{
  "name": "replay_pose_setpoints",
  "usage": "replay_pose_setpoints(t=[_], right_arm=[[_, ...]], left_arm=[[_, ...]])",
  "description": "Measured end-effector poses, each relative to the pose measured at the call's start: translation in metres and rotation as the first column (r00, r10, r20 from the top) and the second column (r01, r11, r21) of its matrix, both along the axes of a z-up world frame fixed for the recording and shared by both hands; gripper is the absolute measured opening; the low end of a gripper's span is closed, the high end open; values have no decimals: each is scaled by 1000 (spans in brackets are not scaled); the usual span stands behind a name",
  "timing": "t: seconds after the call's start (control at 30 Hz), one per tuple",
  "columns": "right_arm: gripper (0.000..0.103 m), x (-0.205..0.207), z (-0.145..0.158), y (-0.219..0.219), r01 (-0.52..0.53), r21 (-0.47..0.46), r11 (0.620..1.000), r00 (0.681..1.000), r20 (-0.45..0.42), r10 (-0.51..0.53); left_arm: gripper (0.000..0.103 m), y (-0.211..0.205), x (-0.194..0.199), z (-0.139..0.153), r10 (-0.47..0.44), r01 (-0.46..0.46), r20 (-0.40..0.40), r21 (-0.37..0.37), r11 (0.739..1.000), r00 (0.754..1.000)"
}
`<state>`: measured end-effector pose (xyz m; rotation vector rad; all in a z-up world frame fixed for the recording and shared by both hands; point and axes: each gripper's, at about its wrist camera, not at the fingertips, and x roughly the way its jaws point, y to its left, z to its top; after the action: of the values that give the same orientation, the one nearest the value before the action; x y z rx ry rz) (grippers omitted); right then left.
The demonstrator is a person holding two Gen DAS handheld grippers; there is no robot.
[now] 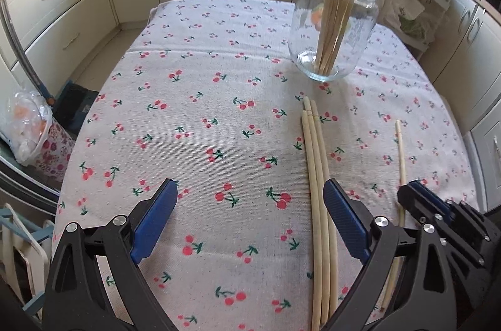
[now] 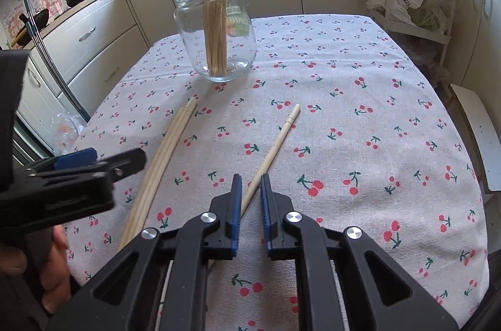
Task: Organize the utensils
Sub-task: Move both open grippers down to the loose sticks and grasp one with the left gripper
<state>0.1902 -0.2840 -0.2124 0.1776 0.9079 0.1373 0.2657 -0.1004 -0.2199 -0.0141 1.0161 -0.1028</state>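
While the glass jar (image 2: 216,30) stands upright at the far side of the cherry-print tablecloth (image 2: 360,143) with a sheaf of chopsticks already leaning in it, the chief risk, as I judge it, is knocking that jar: it looks top-heavy, and a long stick swung in at a slant could tip it or spill the sheaf. Nearer than the jar lie three chopsticks (image 1: 316,174) side by side, and to their right a single chopstick (image 2: 272,149). The right gripper (image 2: 250,190) is clenched on the near part of that single stick; held so close to one end, the stick may pivot or slip. The left gripper (image 1: 250,199) hangs released, jaws wide, tilted steeply down over bare cloth left of the trio, its right finger (image 1: 341,212) just beside them and liable to nudge and scatter them.
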Motion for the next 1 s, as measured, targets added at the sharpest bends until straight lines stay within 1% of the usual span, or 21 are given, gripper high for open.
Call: replay_pose_setpoints(t=[0.1,0.17,0.43,0.53,0.6,0.8,0.9,0.97,1.0], right_arm=[[13,-1,-1,-2,-1,15,1000,1000,5,1],[14,-1,-1,-3,-1,26,1000,1000,7,1],[21,-1,-2,-4,-6,54,999,1000,12,6],[21,-1,-1,-4,-7,59,998,1000,10,7],[21,-1,-1,-5,-3,60,998,1000,8,3],[23,10,-1,-6,23,28,999,1000,1,-23],[23,18,0,-4,14,4,1000,1000,-9,-14],[18,20,0,1,-19,-38,999,1000,-15,18],[11,21,0,4,-50,-60,997,999,-25,48]], left_arm=[[90,-5,4,-6,-6,7,-12,25,1000,1000],[90,-7,3,-6,-5,5,-1,36,999,1000],[90,-7,6,-5,7,-7,6,66,998,1000],[90,-5,8,-8,13,-12,-14,77,997,1000],[90,-5,7,-9,7,-7,-5,90,996,1000],[90,-6,9,-9,3,-3,-2,91,996,1000],[89,-3,9,-9,-2,2,-1,93,996,1000],[89,-3,12,-9,-1,1,-1,94,996,1000],[89,-3,15,-9,-2,2,-2,95,996,1000]])
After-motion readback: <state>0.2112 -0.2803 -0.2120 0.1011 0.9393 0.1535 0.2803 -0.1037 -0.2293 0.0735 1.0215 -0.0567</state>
